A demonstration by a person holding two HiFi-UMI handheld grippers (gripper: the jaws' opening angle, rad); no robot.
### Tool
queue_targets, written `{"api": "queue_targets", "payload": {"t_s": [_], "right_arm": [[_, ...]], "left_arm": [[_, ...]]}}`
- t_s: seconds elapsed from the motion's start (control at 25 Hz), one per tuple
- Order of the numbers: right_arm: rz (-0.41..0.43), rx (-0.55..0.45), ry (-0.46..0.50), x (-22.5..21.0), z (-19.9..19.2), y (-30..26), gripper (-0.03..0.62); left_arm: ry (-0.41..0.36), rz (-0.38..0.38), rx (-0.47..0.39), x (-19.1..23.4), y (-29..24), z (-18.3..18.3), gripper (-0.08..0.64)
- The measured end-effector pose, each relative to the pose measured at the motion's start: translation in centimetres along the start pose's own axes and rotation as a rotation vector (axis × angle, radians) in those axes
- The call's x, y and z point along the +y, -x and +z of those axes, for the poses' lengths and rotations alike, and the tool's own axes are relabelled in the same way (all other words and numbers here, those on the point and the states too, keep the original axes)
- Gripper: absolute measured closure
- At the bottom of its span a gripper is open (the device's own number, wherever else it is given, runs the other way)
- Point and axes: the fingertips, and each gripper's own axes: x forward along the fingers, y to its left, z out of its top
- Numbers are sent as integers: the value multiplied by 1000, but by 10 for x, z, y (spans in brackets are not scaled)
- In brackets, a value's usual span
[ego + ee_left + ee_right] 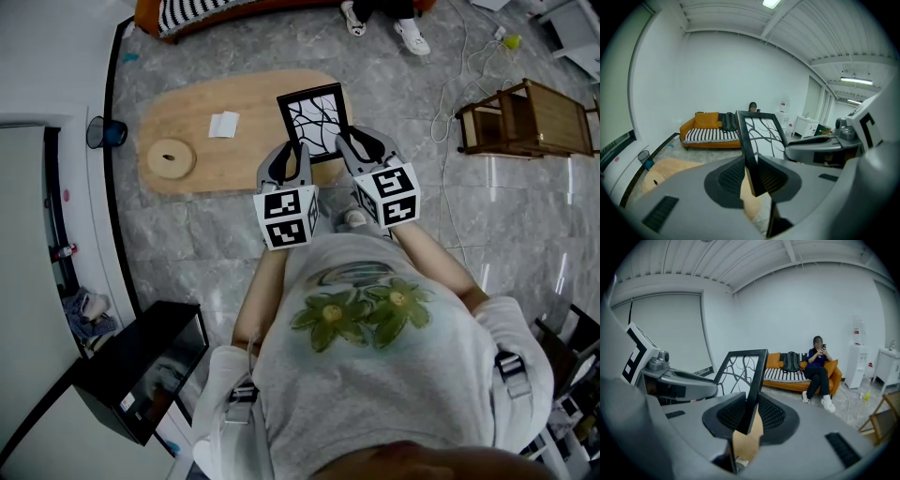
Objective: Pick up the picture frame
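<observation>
Two hand-held grippers are closed on the picture frame (312,117), one on each side. Your left hand-held gripper (753,176) has its ribbed pads pressed on the frame's left black edge near the bottom corner. Your right hand-held gripper (750,416) clamps the right edge the same way, its jaws only as far apart as the frame is thick. From the head view you see the frame from above, with its branch pattern on white. It sits over the near right edge of the oval wooden table (187,117), just ahead of the two marker cubes. That view also shows a round wooden disc (171,158) and a small white card (224,124) lying well apart from the frame on the table, and a wooden stool (525,117) tipped over on the grey floor to your right. The gripper views add what the head view cannot: the frame stands nearly upright, and its lower corners show against the table's wood below them. Beyond it, the right gripper view shows a person (816,366) seated on an orange sofa (834,373) beside a dark backpack (791,362).
</observation>
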Motion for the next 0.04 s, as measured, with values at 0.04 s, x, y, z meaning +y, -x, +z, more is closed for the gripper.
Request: {"api": "queue_targets", "payload": {"t_s": [0.04], "right_arm": [[0, 1, 1, 0, 0, 0, 502]], "left_arm": [[1, 1, 0, 0, 0, 0, 466]]}}
